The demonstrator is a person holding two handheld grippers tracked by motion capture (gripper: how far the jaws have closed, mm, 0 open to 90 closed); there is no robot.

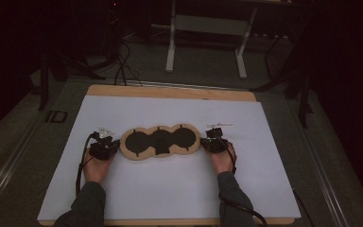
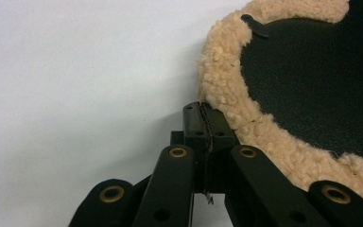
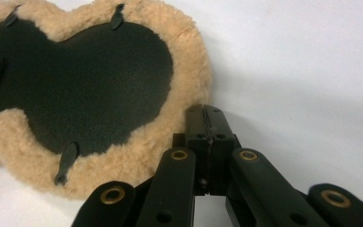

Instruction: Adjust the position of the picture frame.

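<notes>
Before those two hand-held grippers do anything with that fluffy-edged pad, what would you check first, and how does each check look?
1. Fleece-edged pad lies flat on the white sheet: ok.
2. Left hand-held gripper sits at the pad's left end, jaws shut, tips at the fleece border: ok.
3. Right hand-held gripper sits at the pad's right end, jaws shut beside the fleece: ok.
4. Jaws open enough to take the edge: not ok, both are closed.
5. Any fleece already pinched between the jaws: cannot tell.
6. Small black tabs around the dark centre lie flat: ok.
</notes>
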